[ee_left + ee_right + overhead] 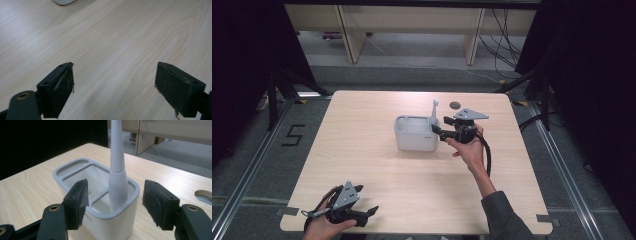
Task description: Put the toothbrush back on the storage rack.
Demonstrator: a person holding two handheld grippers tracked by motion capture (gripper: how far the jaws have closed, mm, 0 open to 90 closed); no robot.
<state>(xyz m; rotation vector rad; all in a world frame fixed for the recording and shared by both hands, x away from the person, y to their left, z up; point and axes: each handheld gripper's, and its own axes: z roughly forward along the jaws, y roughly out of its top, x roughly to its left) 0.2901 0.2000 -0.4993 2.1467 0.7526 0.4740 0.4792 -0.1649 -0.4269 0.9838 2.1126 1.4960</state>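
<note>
My right gripper [438, 131] sits right of centre in the high view, its fingers [76, 200] spread wide and grasping nothing, one on each side of the holder's near end. The white holder [414, 134] stands mid-frame on the tabletop [362, 155], divided into compartments. A white toothbrush handle [117, 170] stands upright in the compartment nearest me, leaning against its rim, dead between my fingers in the right gripper view, not touched. My left gripper [371, 211] rests low at the bottom left of the high view, well apart from the holder, fingers [58, 87] released and wide over bare wood. A round hole [455, 105] lies beyond the holder.
</note>
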